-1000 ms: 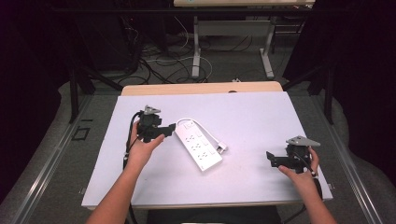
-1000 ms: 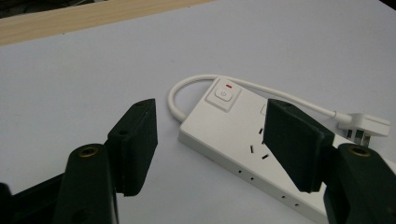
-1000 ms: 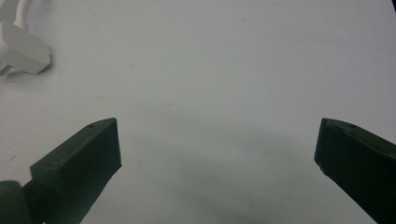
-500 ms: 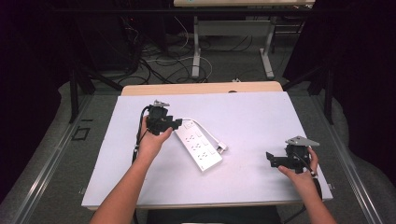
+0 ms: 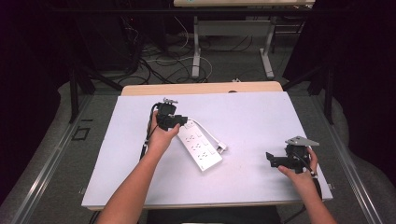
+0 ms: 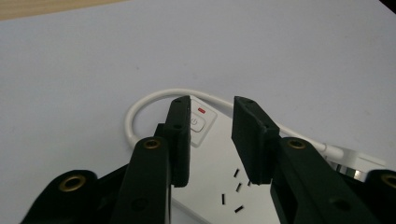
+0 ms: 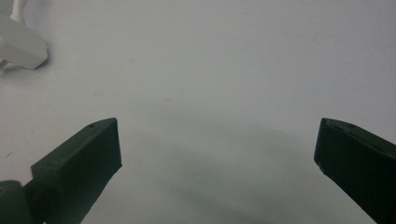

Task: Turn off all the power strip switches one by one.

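A white power strip (image 5: 201,148) lies slanted on the white table sheet (image 5: 261,116), its cable (image 6: 154,100) looping round to a white plug (image 5: 222,147) beside it. My left gripper (image 5: 180,122) hovers over the strip's far end. In the left gripper view, my left gripper (image 6: 212,140) has its jaws narrowed and just been closing, with a gap still between them. The rocker switch (image 6: 196,123) with its red light shows through that gap, and no pad presses on it. My right gripper (image 5: 273,159) rests wide open at the right front, nothing between its fingers.
The plug (image 7: 18,44) lies at the top left corner of the right gripper view, well away from those jaws. A wooden table edge (image 5: 201,87) runs along the back. Dark floor with cables and desk legs lies beyond.
My left hand has moved right and away from me, onto the strip's switch end, and its jaws have narrowed. The right gripper has kept still.
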`<state>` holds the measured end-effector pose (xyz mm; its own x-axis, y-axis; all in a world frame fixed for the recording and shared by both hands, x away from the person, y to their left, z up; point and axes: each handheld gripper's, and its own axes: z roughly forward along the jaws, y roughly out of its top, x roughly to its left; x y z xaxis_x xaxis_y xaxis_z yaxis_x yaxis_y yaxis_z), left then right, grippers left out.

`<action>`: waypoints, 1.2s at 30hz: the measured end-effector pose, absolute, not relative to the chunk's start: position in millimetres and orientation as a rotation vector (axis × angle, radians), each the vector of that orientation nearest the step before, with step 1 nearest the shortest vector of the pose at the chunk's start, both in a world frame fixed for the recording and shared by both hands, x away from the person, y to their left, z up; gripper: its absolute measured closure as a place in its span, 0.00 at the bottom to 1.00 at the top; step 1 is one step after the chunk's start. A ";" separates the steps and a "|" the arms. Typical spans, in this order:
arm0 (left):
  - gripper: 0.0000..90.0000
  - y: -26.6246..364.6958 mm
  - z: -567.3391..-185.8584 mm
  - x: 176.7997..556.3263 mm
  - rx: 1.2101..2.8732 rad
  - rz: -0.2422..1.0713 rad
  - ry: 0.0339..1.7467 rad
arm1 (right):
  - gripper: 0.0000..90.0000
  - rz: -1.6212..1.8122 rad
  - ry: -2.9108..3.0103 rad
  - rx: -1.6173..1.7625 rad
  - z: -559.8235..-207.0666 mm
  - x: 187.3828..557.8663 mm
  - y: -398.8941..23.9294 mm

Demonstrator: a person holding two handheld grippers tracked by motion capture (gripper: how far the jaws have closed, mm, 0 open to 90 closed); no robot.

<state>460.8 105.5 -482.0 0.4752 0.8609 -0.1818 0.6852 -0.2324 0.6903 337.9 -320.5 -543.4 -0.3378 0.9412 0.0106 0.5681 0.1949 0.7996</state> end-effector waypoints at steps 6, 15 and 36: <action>0.87 103.0 -491.2 469.7 1.997 0.302 1.327 | 0.00 0.998 1.987 1.408 -543.5 338.0 -321.0; 0.95 99.8 -500.5 479.2 1.998 0.299 1.357 | 0.00 0.999 1.989 1.414 -544.8 338.7 -321.2; 1.00 84.3 -518.2 496.0 2.044 0.257 1.419 | 0.00 0.996 1.997 1.418 -546.4 339.7 -321.8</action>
<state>496.0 84.3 -518.2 0.4014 0.8965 -0.1876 0.7740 -0.2225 0.5928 339.7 -321.8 -546.4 -0.3383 0.9408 0.0187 0.5810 0.1932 0.7906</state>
